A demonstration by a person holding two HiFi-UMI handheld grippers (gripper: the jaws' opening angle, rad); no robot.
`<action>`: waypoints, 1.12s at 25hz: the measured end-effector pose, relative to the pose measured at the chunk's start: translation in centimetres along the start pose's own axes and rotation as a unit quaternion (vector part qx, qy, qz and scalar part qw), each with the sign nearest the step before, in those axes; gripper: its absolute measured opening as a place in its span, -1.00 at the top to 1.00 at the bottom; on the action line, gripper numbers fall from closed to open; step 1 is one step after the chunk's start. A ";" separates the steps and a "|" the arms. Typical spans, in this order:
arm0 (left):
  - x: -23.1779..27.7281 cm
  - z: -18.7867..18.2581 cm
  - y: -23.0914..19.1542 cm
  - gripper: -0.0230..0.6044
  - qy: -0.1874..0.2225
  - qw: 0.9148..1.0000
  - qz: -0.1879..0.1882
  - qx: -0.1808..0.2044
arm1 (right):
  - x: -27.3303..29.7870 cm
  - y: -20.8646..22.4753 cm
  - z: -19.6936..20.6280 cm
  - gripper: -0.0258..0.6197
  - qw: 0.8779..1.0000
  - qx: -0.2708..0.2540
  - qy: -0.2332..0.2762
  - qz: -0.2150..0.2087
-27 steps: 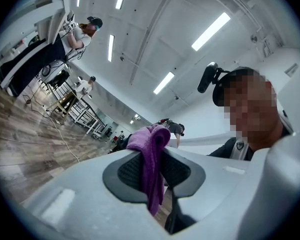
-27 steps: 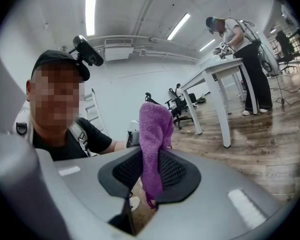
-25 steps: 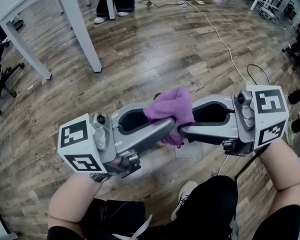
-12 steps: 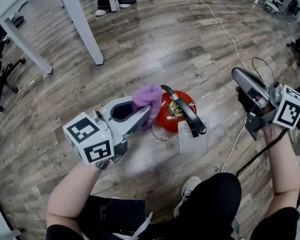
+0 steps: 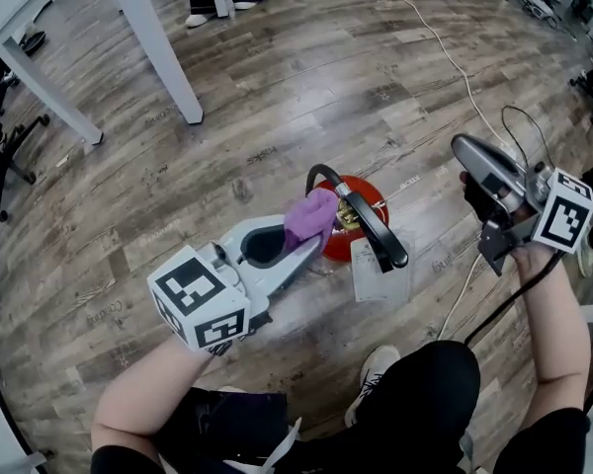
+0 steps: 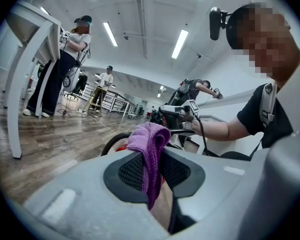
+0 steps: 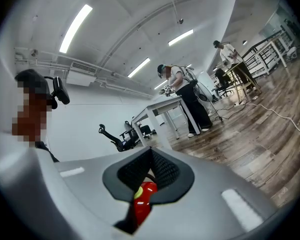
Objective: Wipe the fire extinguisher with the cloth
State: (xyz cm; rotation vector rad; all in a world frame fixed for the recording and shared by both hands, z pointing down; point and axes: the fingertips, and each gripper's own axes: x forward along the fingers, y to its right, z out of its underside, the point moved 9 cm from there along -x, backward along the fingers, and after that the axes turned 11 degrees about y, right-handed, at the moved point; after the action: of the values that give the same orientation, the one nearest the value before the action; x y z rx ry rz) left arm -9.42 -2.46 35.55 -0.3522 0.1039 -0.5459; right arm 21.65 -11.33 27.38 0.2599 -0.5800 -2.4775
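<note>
A red fire extinguisher stands on the wooden floor, with a black handle, a curved black hose and a white tag. My left gripper is shut on a purple cloth, which rests against the left of the extinguisher's top. In the left gripper view the cloth hangs between the jaws, with the hose behind it. My right gripper is shut and empty, held off to the right of the extinguisher. A strip of the red extinguisher shows below its closed jaws.
White table legs stand at the upper left, with a black office chair at the left edge. A white cable and a black cable run over the floor at the right. Another person's shoes are at the top.
Both grippers met at the cloth, held high. The right one let go, swung away right and shut. The left one came down with the cloth onto the extinguisher.
</note>
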 end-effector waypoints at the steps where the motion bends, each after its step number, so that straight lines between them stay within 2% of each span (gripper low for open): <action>1: 0.0 0.3 0.6 0.72 -0.005 1.000 0.014 0.000 | 0.0 0.1 0.1 0.91 1.000 0.002 0.001 0.000; 4: 0.4 1.7 2.5 0.72 -0.036 0.998 0.056 0.015 | 0.1 0.3 0.5 0.91 1.000 0.006 0.003 0.005; 7: 0.9 3.0 3.0 0.72 -0.040 0.997 0.069 0.007 | 0.1 0.6 0.9 0.91 1.000 0.007 -0.001 0.005; 10: 0.9 2.1 1.8 0.72 -0.023 0.998 0.050 0.002 | 0.0 0.7 1.1 0.91 1.000 0.006 -0.009 -0.005; 15: 0.6 -0.3 -1.9 0.72 -0.019 0.999 0.019 0.026 | -0.7 1.3 1.2 0.91 1.000 0.013 -0.004 0.016; 19: -0.3 -1.4 -6.9 0.73 0.015 0.998 -0.058 0.004 | -0.5 1.5 1.4 0.91 1.000 0.016 -0.004 0.011; 21: -0.7 -1.8 -8.4 0.73 0.029 0.996 -0.082 -0.024 | -0.4 1.4 1.4 0.91 1.000 0.016 -0.005 0.007; 23: -1.0 -2.1 -8.8 0.73 0.040 0.994 -0.090 -0.046 | -0.3 1.4 1.4 0.91 1.000 0.015 -0.008 0.006; 28: -1.4 -1.5 -9.2 0.73 0.046 0.993 -0.087 -0.064 | -0.5 1.8 1.5 0.91 1.000 0.020 -0.006 0.011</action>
State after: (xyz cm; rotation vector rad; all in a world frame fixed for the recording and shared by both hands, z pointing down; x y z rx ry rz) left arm -15.42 -9.48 37.41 -0.4648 0.1986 -0.7301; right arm 22.43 -11.85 29.58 0.2530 -0.6348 -2.4499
